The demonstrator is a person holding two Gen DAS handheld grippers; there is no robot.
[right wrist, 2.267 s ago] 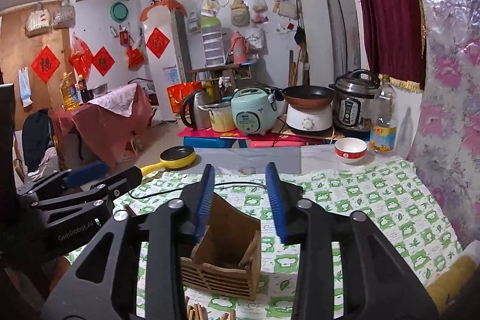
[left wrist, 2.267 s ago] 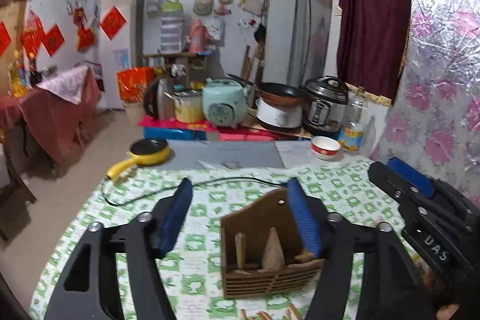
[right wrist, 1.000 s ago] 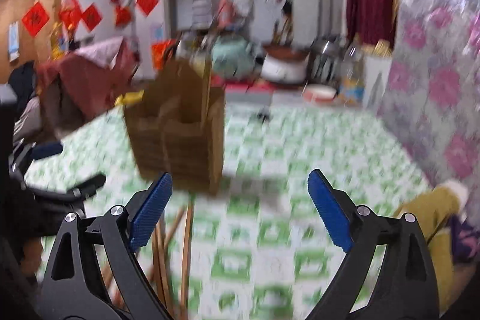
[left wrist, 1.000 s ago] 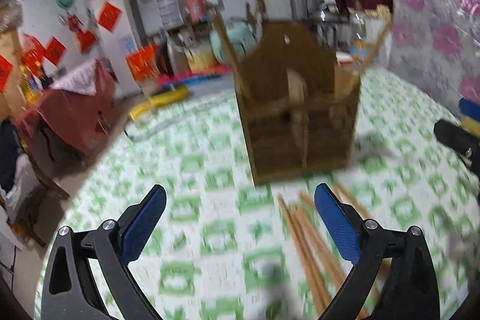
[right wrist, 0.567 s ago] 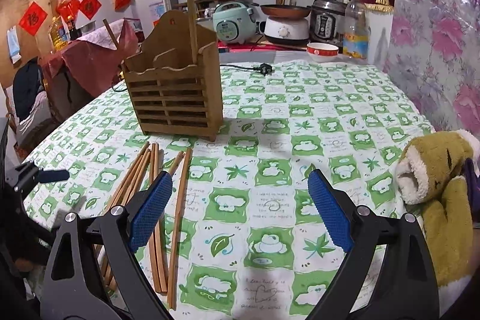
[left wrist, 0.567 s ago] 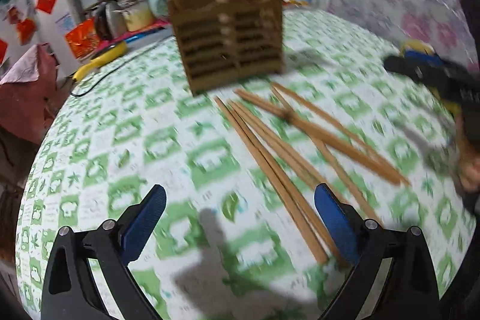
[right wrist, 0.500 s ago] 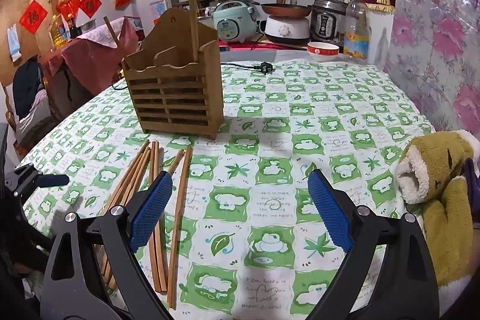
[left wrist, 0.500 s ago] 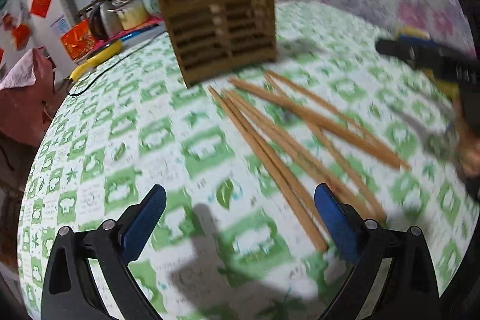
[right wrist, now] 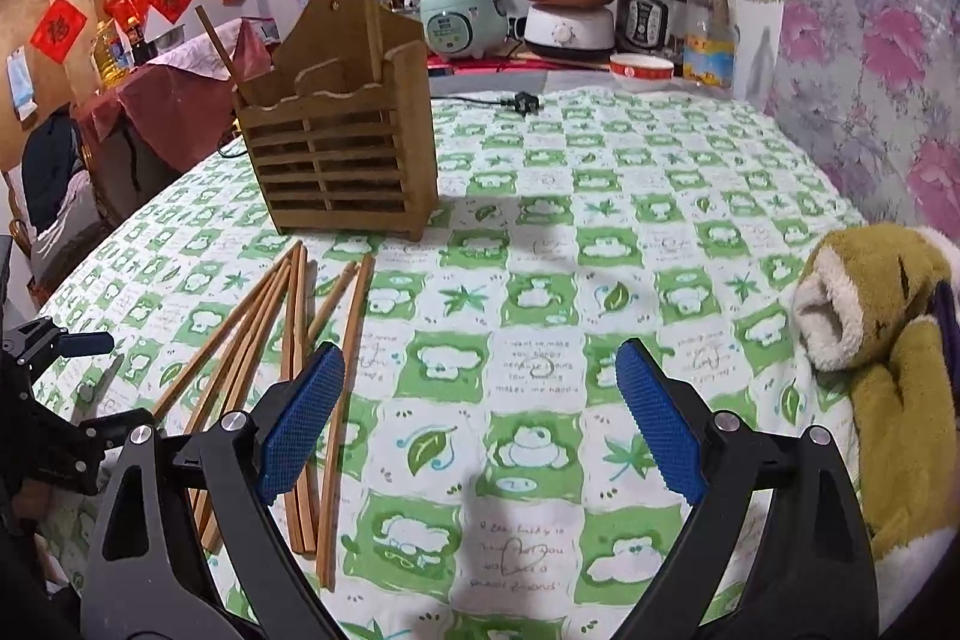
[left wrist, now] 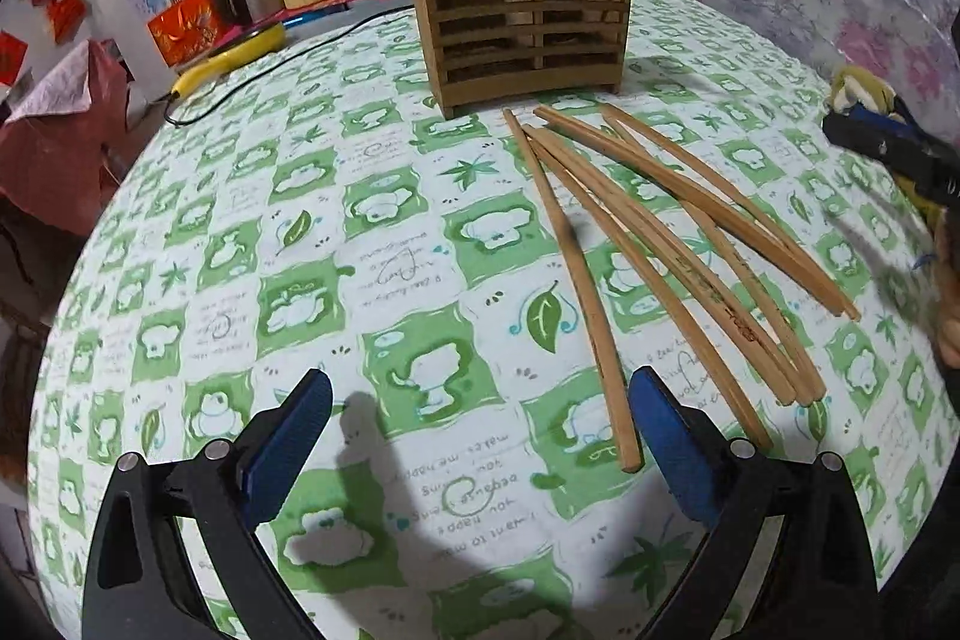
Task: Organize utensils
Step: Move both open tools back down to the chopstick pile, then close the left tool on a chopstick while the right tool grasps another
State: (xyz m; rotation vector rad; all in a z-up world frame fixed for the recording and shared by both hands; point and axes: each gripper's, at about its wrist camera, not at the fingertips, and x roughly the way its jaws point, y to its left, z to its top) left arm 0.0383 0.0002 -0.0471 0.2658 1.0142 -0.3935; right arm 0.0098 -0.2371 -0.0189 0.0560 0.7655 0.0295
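Observation:
A slatted wooden utensil holder [left wrist: 522, 22] stands upright on the green-checked tablecloth, with two chopsticks leaning inside it; it also shows in the right wrist view [right wrist: 342, 160]. Several loose wooden chopsticks [left wrist: 660, 244] lie fanned out in front of the holder, seen too in the right wrist view [right wrist: 288, 340]. My left gripper [left wrist: 480, 448] is open and empty above the cloth, just left of the nearest chopstick's end. My right gripper [right wrist: 480, 418] is open and empty, right of the chopsticks.
A yellow-brown plush toy [right wrist: 876, 340] lies at the table's right edge. A black cable with plug [right wrist: 522, 103] runs behind the holder. A yellow pan [left wrist: 234, 52], rice cooker [right wrist: 462, 16], pots, a bowl [right wrist: 642, 70] and a bottle [right wrist: 708, 34] stand beyond the table's far edge.
Both grippers have opened wide and pulled back from the holder, which now stands on the table. Since half a second ago the left gripper has drifted slightly closer to the chopsticks.

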